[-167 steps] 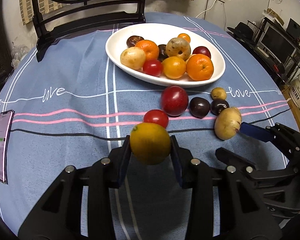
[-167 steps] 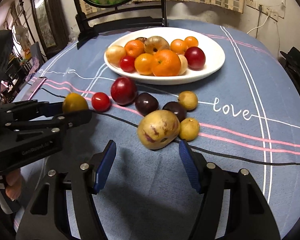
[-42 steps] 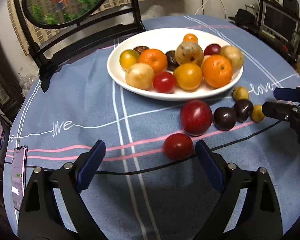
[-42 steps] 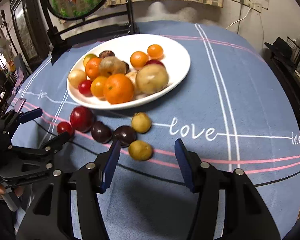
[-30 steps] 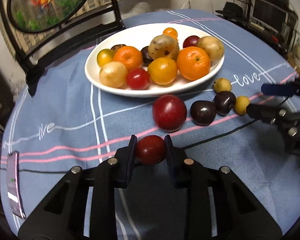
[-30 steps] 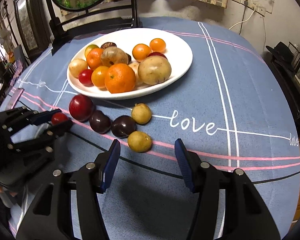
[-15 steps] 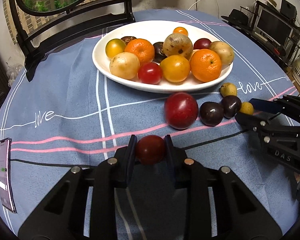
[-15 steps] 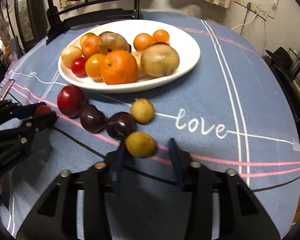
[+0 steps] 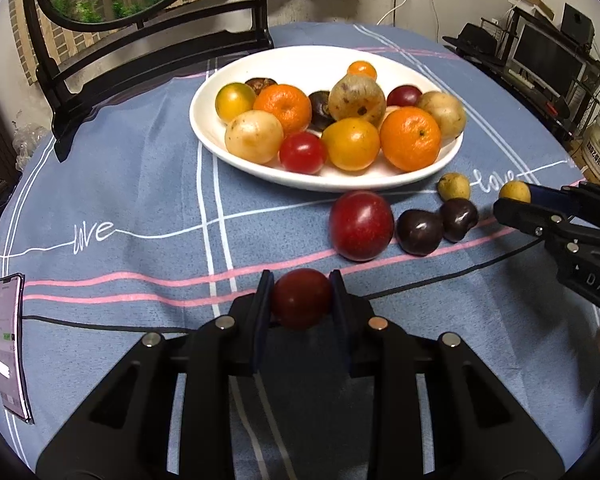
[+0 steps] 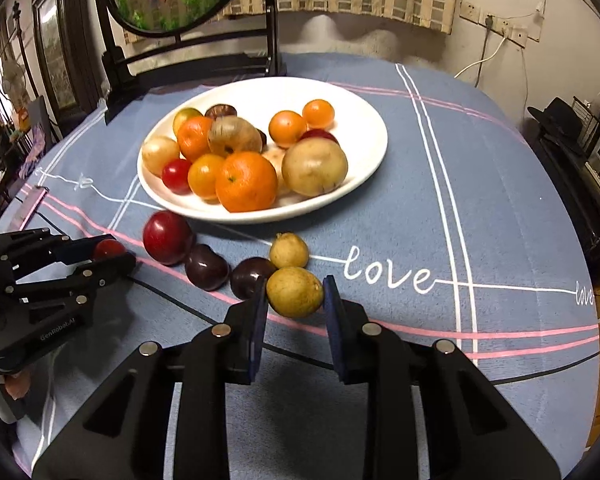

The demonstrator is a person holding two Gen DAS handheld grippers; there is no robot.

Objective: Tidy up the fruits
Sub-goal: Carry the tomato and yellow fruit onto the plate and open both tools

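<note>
**Both Grips Loaded: Plate Lies Ahead of Each Hand-Held Gripper**

Blue cloth with pink and white stripes covers the bench (image 9: 140,184); a dark chair stands behind it.

**Left wrist view.** The left hand-held gripper (image 9: 301,298) is clamped on a small red fruit (image 9: 301,297), both pads pressing its sides. The white plate (image 9: 324,60), already piled with oranges and other fruit, lies straight ahead and beyond, slightly to the right. A large red plum (image 9: 361,225) sits on the cloth between this grip and the near rim, so a direct path to the plate crosses it. Two dark plums (image 9: 420,232) lie to its right.

**Right wrist view.** The right hand-held gripper (image 10: 295,292) has just been closing, and its pads now hold a yellow-green fruit (image 10: 295,291). A second yellow-green fruit (image 10: 289,250) lies just beyond it, the dark plums just to its left. From here the plate (image 10: 364,120) lies ahead and to the left.

**Relation for the coming move.** Neither fruit has a marked long axis. Both hands appear about equally near the plate; the bare plate surface is at the far and right side, nearer the right hand.
</note>
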